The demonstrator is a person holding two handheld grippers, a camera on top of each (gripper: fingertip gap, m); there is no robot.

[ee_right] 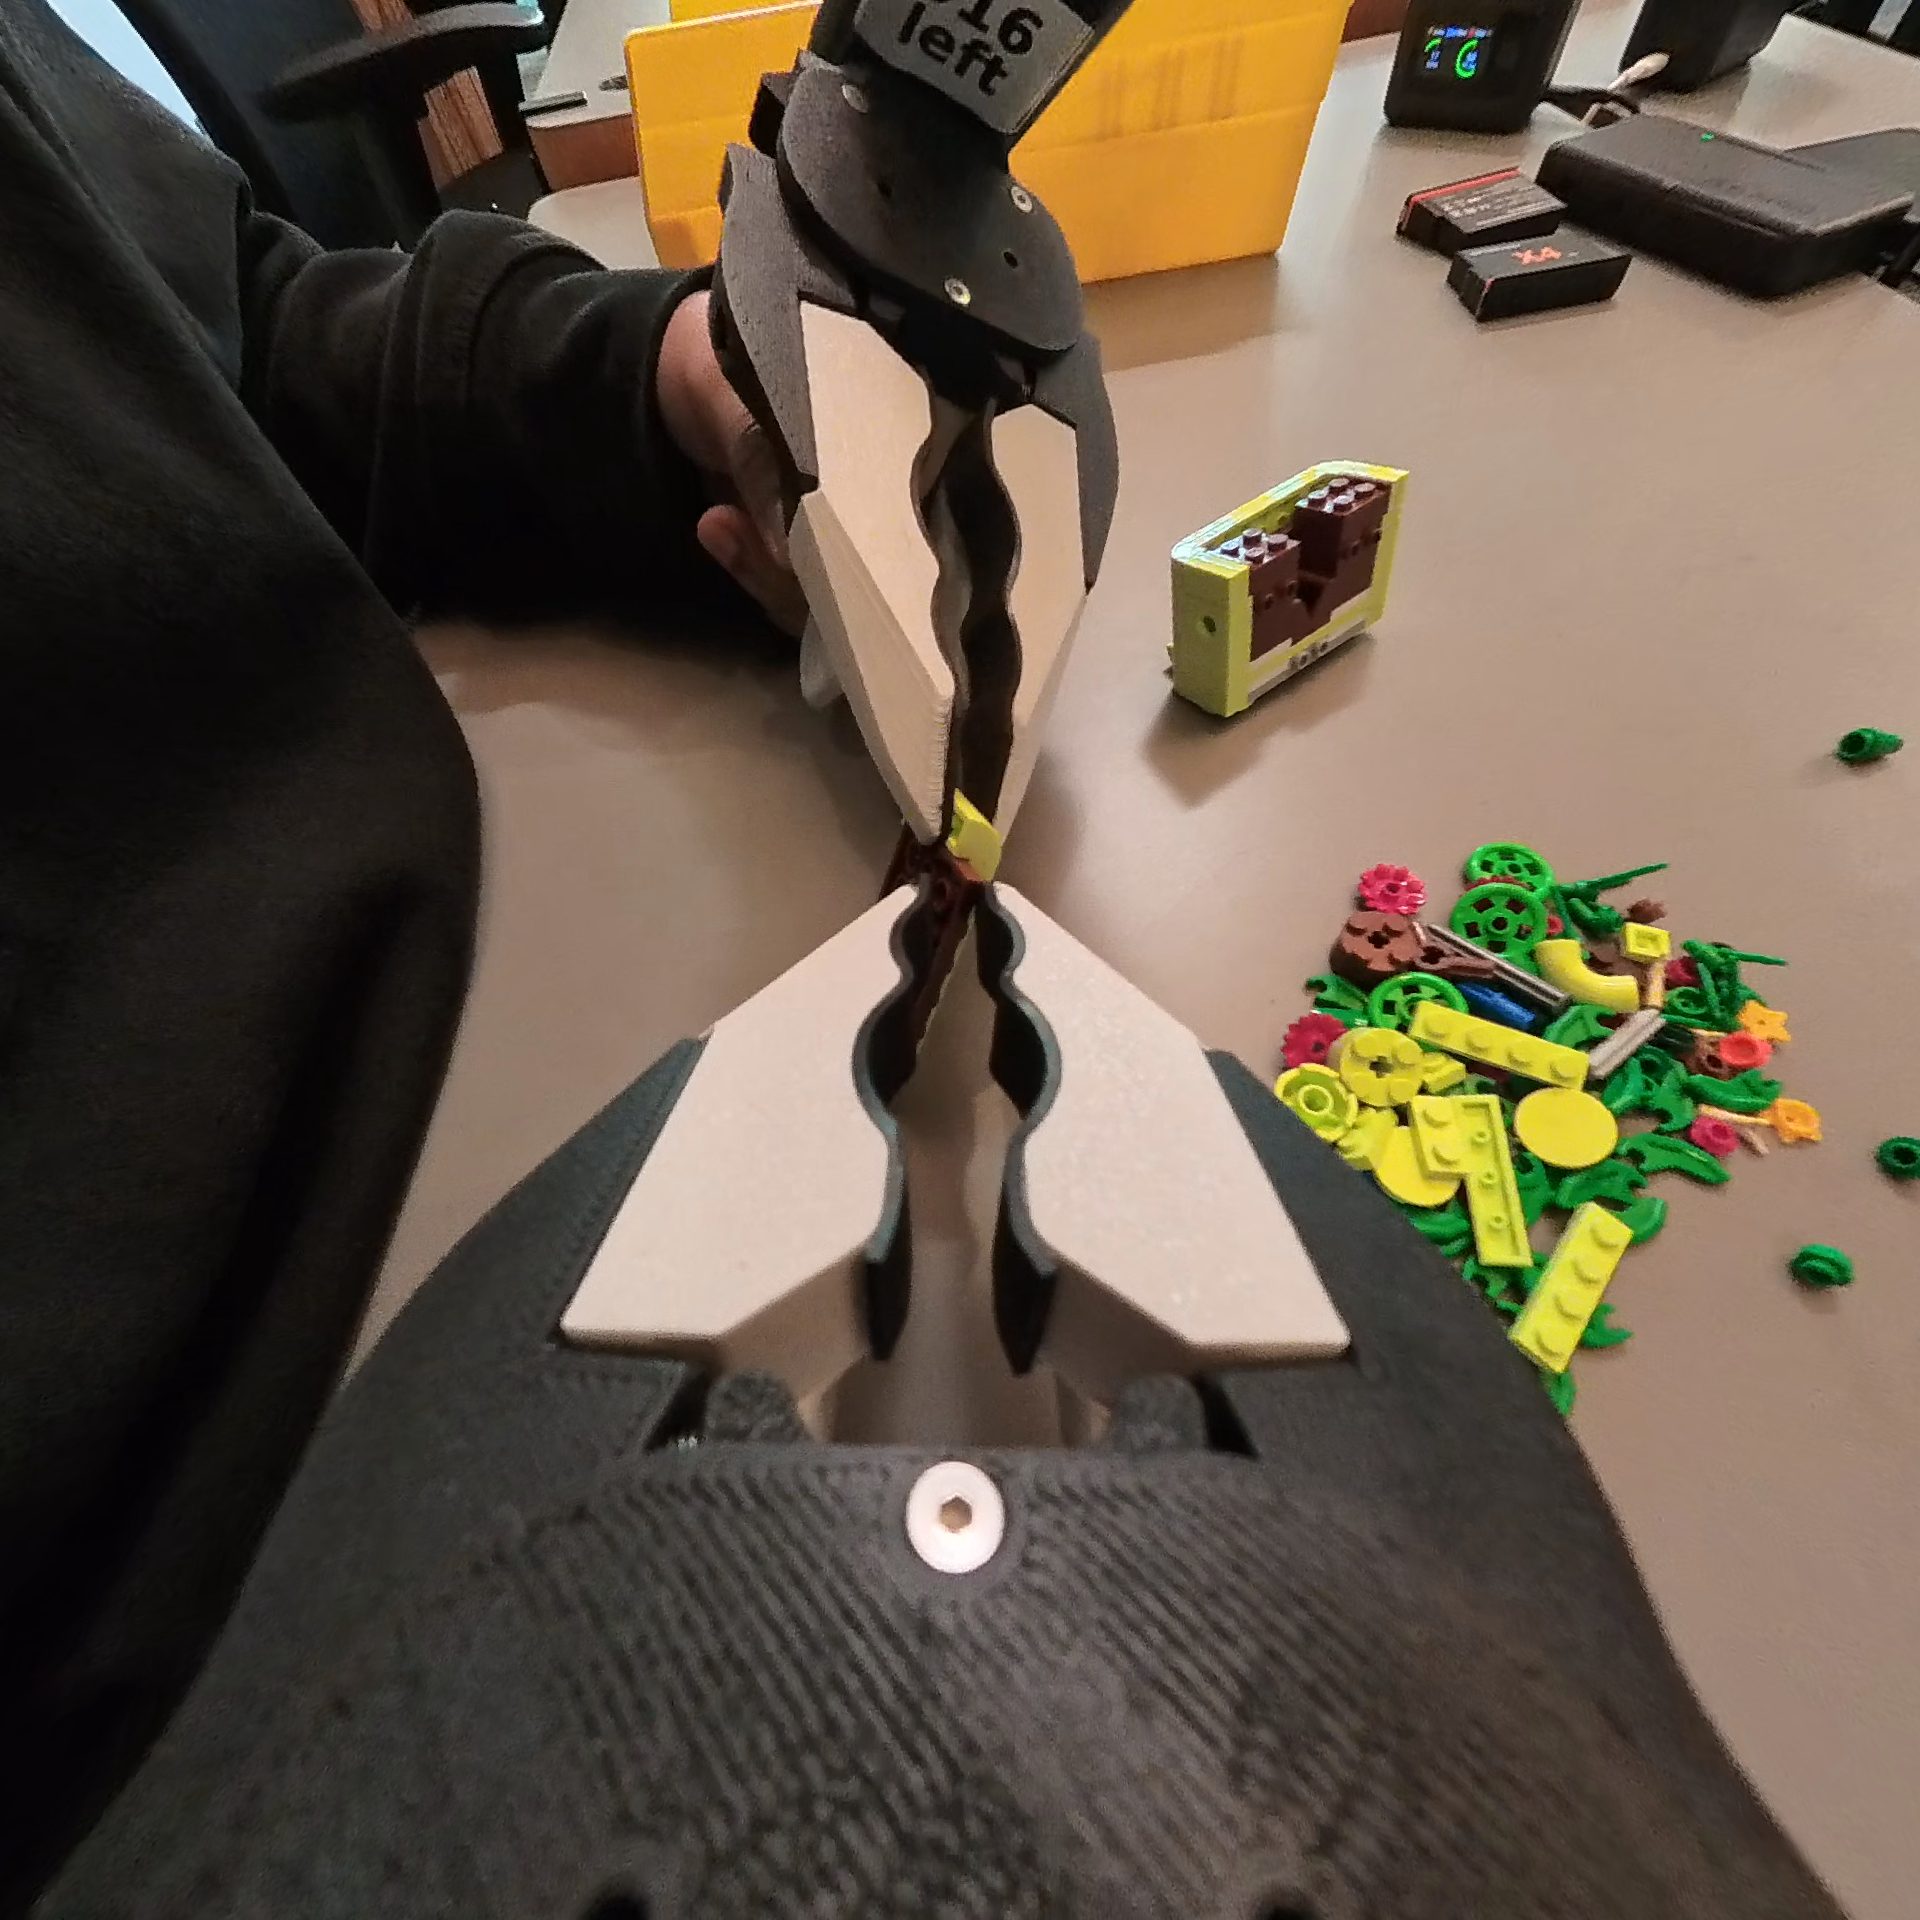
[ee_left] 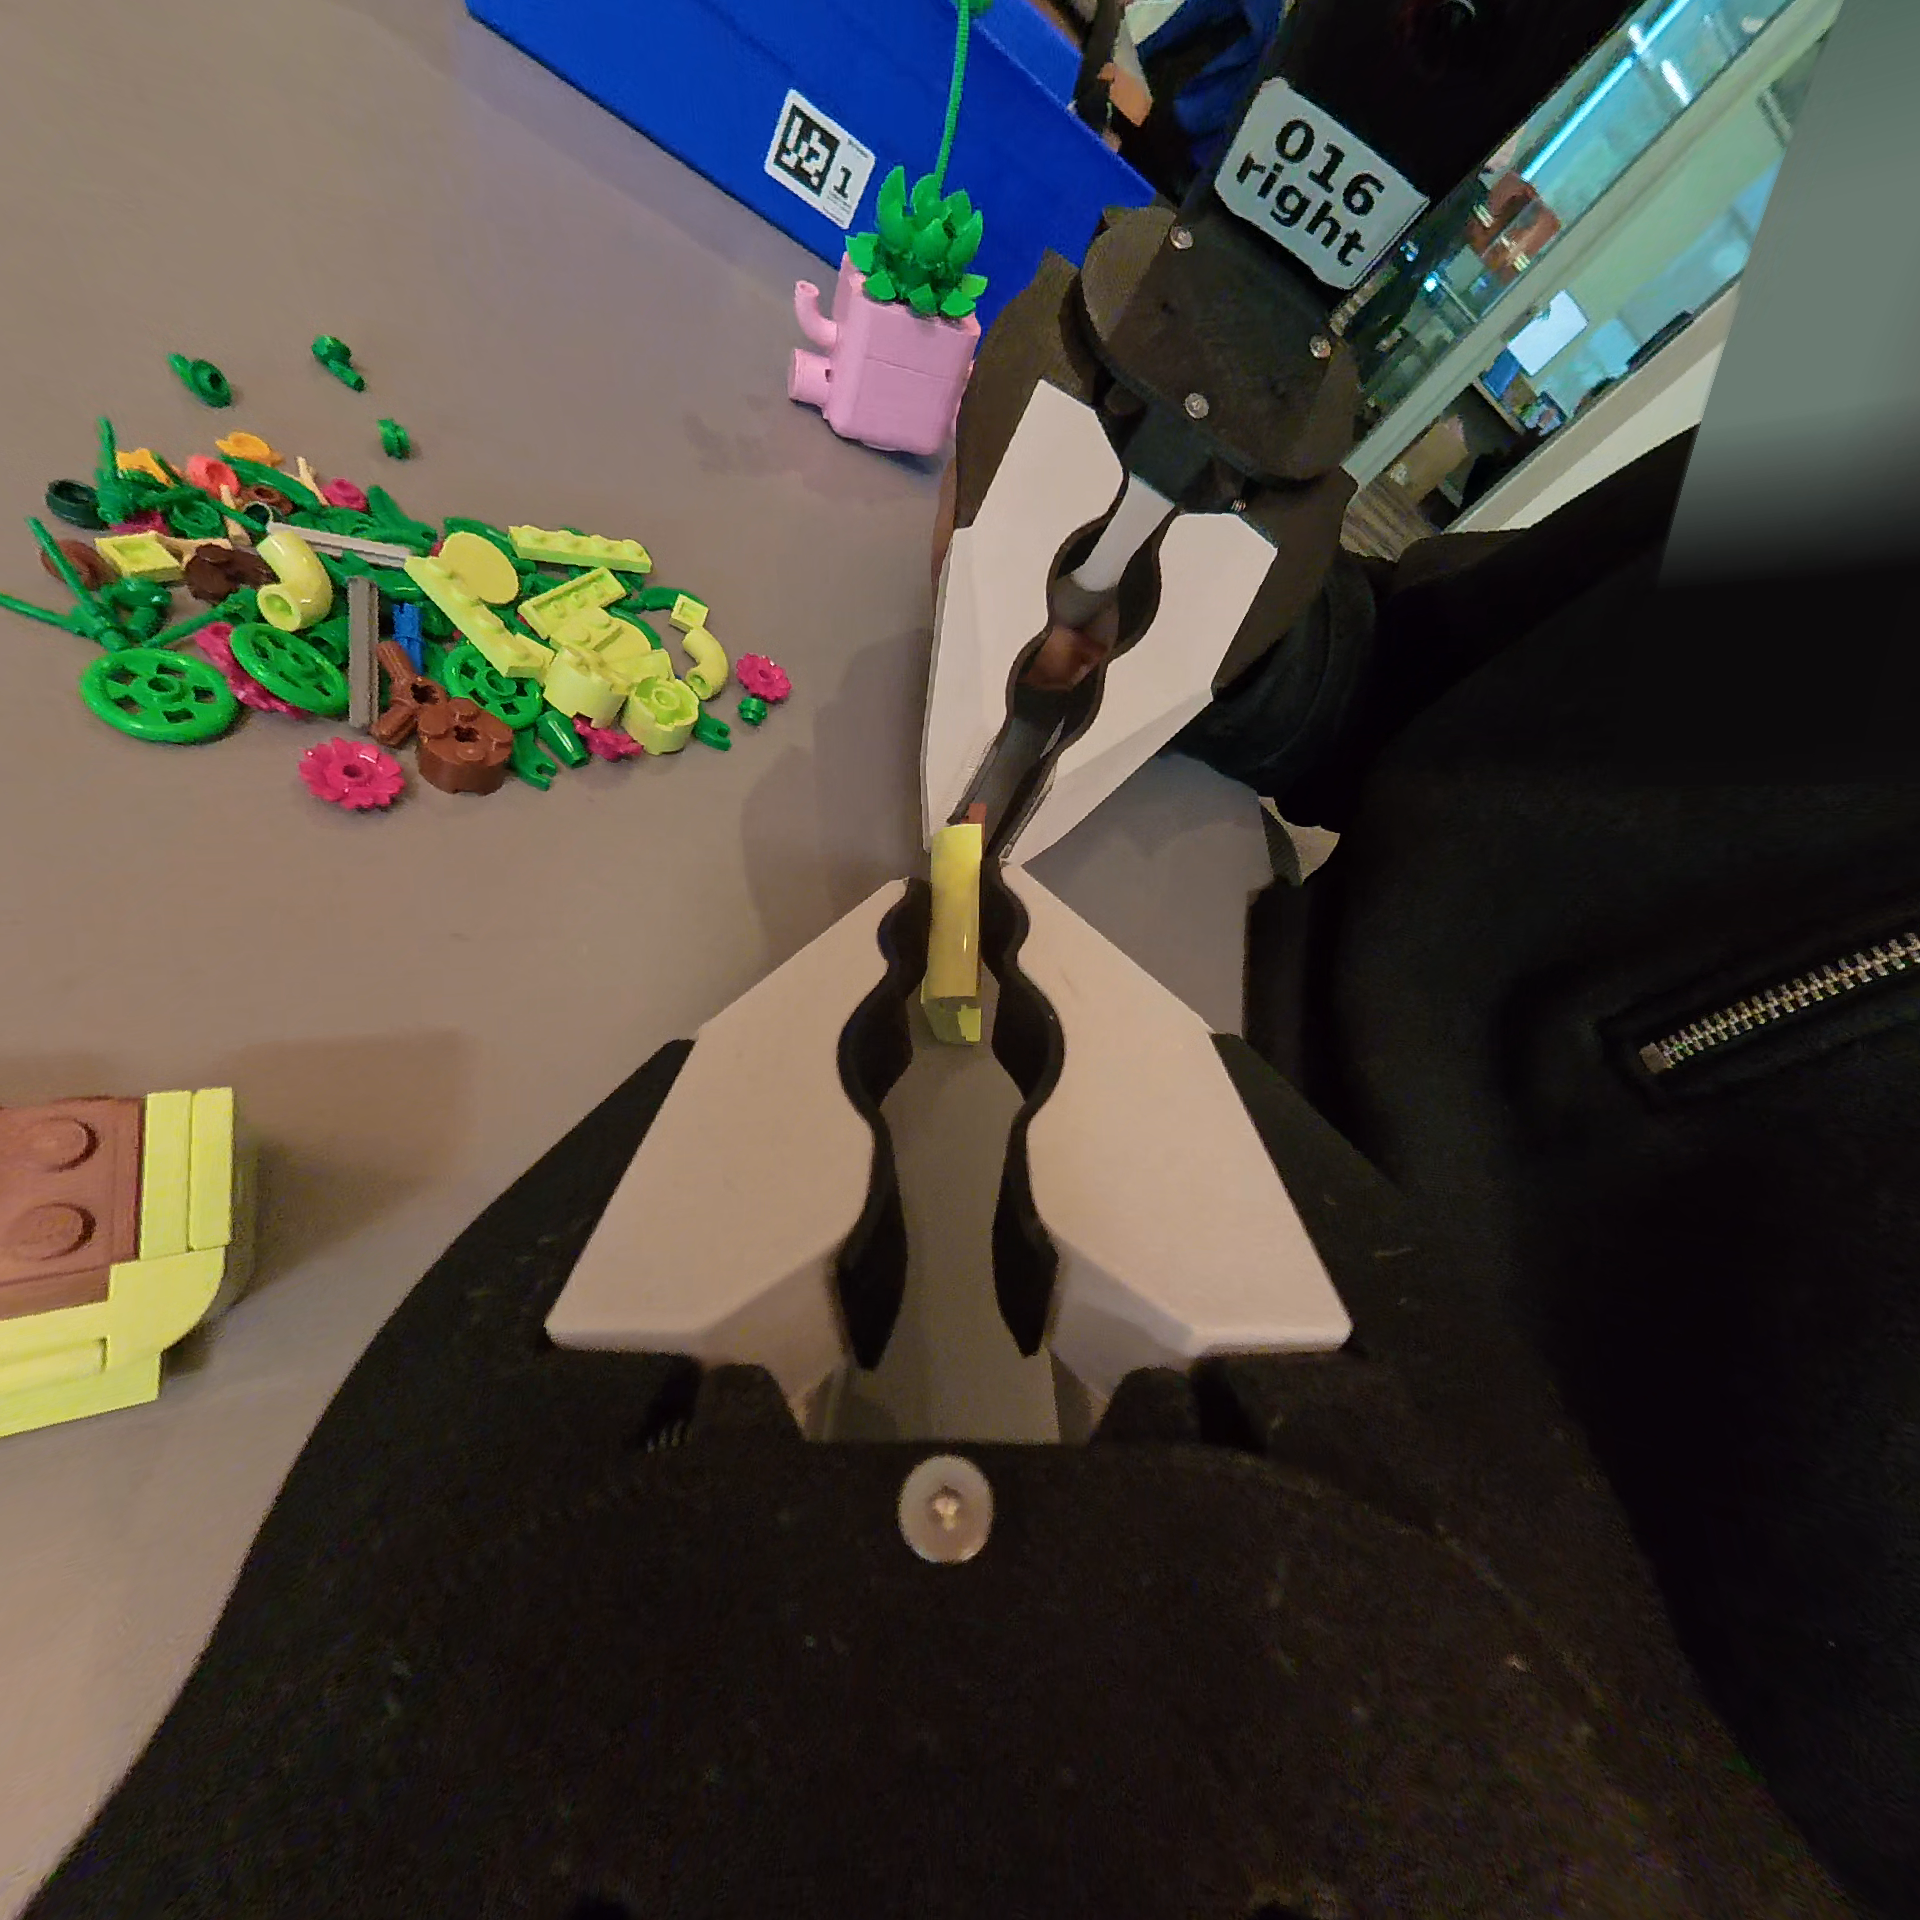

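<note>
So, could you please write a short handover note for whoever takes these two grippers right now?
Left gripper: shut on a lime-green plastic brick piece, held above the grey table.
Right gripper: shut on a slim brown plastic piece.
The two pieces meet tip to tip; whether they are joined cannot be told.
Loose brick pile, pink pot model and lime-and-brown block lie on the table.

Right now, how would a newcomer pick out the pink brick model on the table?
Find the blue box at the table's far edge. The pink brick pot stands just before it, apart from the loose brick pile. Only it is pink, topped with green leaves.
</note>
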